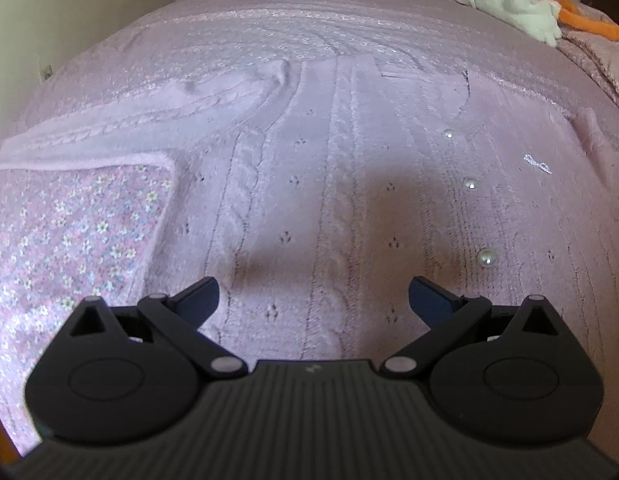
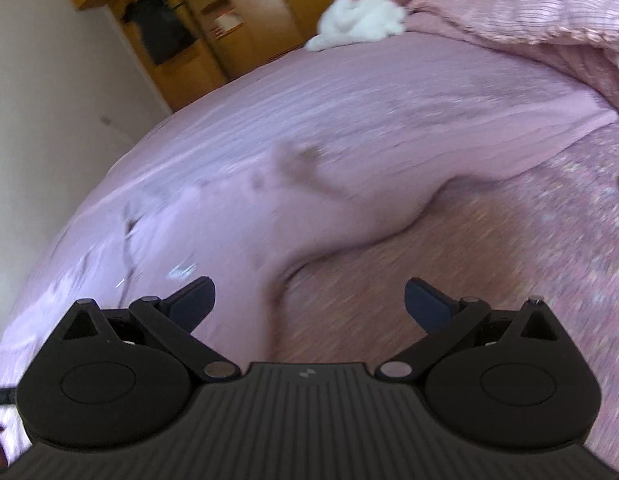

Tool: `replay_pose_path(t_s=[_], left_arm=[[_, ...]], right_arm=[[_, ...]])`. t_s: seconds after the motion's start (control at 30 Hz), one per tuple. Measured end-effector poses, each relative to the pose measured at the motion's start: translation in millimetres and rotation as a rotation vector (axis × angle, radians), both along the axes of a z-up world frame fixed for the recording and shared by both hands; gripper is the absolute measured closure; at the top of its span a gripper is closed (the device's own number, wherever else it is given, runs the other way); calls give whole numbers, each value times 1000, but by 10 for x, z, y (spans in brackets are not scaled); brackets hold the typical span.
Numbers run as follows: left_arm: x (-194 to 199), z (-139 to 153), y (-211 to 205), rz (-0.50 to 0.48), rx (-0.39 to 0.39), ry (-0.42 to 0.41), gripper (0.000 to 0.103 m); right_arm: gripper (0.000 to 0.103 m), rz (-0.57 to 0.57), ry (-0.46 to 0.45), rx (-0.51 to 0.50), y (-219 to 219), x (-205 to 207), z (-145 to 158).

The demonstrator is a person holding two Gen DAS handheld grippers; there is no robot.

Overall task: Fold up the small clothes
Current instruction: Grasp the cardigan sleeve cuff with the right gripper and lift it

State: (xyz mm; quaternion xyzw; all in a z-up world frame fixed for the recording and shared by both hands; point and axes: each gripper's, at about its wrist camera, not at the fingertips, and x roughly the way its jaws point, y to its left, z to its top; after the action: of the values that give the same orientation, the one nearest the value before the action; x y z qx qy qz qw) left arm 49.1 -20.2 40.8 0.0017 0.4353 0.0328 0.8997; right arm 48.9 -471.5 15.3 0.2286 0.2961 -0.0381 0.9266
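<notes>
A pink cable-knit cardigan [image 1: 349,184] with pearl buttons [image 1: 486,257] lies spread flat on the bed, its left sleeve stretched out to the left. My left gripper [image 1: 313,300] is open and empty just above its lower front. In the blurred right wrist view the cardigan's right sleeve [image 2: 293,208] lies across the floral bedspread [image 2: 489,264]. My right gripper [image 2: 309,304] is open and empty above the sleeve's edge.
The floral pink bedspread [image 1: 69,240] shows at the left. A white and orange plush toy [image 1: 521,4] lies at the far right, also in the right wrist view [image 2: 361,20]. A wooden wardrobe [image 2: 181,28] stands behind the bed. A shiny pink pillow [image 2: 529,0] sits at the right.
</notes>
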Motion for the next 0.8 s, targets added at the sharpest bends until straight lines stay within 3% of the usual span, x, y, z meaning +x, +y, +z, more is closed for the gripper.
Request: replay_pose_path(t_s=[0.13, 0.3, 0.67, 0.7, 0.8], left_arm=[[66, 16, -60, 4, 17, -9, 0], [143, -8, -77, 18, 24, -1, 0], [250, -17, -121, 20, 60, 6, 0], [255, -22, -121, 20, 63, 7, 0], [263, -46, -112, 24, 73, 11, 0]], right_arm=[[0, -84, -9, 28, -355, 207, -91], [0, -193, -28, 143, -810, 443, -247], [1, -335, -137, 202, -1359, 834, -383], [12, -348, -127, 193, -1382, 876, -374], [72, -382, -51, 184, -1460, 950, -372]])
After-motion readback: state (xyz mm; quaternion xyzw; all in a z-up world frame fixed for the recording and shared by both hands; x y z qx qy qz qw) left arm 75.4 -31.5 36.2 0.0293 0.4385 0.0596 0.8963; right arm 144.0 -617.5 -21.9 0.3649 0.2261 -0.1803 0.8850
